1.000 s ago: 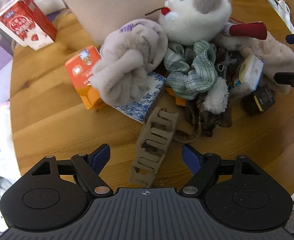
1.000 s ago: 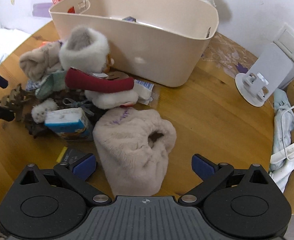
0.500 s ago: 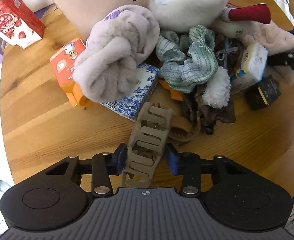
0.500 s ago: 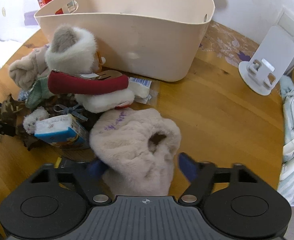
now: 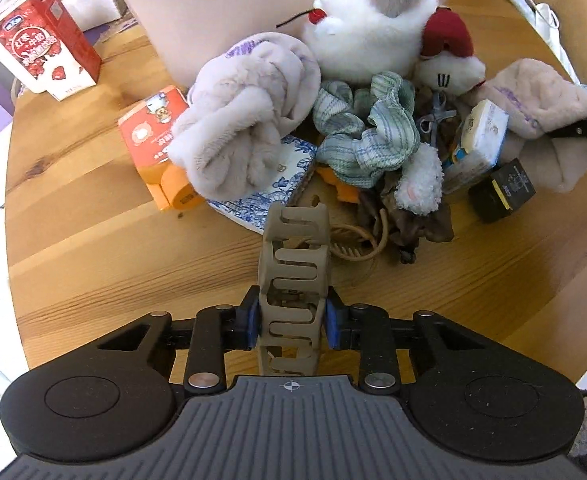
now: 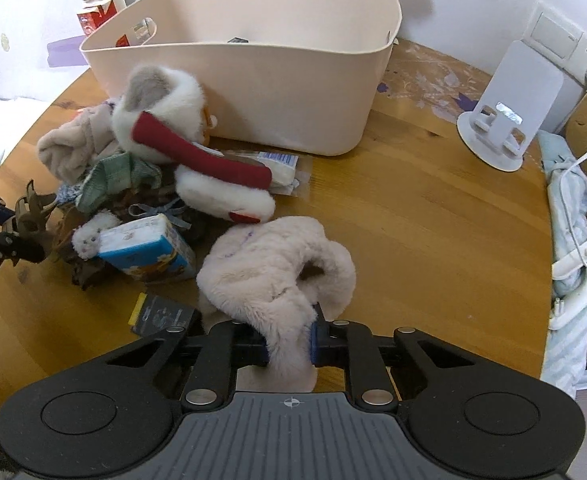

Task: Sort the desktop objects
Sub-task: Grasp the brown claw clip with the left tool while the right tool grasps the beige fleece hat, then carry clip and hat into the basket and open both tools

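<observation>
1. Left gripper (image 5: 292,320) is closing, pads pressing a taupe hair claw clip (image 5: 293,276) at the pile's near edge; lift straight, since a tan hair tie (image 5: 357,240) lies against it.
2. Right gripper (image 6: 289,346) is clamped on the fluffy beige slipper (image 6: 277,268).
3. Beige bin (image 6: 253,92) waits behind; plush mouse (image 5: 373,20) and a blue snack box (image 6: 149,248) crowd the route.
</observation>
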Action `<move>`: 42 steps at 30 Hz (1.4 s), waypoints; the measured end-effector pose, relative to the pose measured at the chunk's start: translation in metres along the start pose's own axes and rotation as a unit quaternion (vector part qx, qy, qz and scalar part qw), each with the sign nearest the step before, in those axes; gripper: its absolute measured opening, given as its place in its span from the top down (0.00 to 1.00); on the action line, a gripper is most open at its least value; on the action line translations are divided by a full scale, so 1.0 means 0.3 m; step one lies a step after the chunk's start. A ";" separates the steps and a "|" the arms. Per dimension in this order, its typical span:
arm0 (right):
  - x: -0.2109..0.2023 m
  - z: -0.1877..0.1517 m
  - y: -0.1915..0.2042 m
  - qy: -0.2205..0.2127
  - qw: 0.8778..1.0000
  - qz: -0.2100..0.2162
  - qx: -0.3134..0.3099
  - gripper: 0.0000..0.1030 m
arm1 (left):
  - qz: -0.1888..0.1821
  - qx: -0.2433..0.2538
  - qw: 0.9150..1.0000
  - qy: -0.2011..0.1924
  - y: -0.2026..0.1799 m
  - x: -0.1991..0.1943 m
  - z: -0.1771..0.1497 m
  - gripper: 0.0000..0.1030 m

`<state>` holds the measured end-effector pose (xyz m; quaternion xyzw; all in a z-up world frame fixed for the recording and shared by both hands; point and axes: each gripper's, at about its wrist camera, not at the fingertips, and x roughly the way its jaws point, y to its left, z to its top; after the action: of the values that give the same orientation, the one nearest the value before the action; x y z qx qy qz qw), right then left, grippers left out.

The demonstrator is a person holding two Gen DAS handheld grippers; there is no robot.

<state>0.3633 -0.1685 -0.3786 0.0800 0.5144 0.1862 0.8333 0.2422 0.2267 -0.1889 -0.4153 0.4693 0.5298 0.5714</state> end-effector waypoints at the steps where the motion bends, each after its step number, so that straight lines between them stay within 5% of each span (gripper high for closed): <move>1: -0.010 -0.003 0.001 -0.001 1.000 -0.001 -0.001 0.85 | -0.002 -0.003 1.000 -0.002 0.007 -0.008 -0.003 0.69; 17: -0.235 0.028 -0.013 -0.063 0.998 -0.016 0.008 0.85 | -0.023 -0.034 0.997 -0.069 0.100 -0.204 0.059 0.69; 35: -0.359 0.293 -0.110 -0.156 0.985 -0.064 -0.022 0.85 | 0.017 -0.021 0.984 -0.175 0.146 -0.364 0.398 0.69; 42: -0.315 0.439 -0.093 -0.182 0.981 -0.064 -0.027 0.85 | 0.036 -0.004 0.983 -0.180 0.115 -0.337 0.545 0.69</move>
<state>0.4485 -0.2237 -0.2491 0.0573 0.3533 0.1286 0.9249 0.2237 0.3671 -0.0545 -0.2980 0.3711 0.6182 0.6255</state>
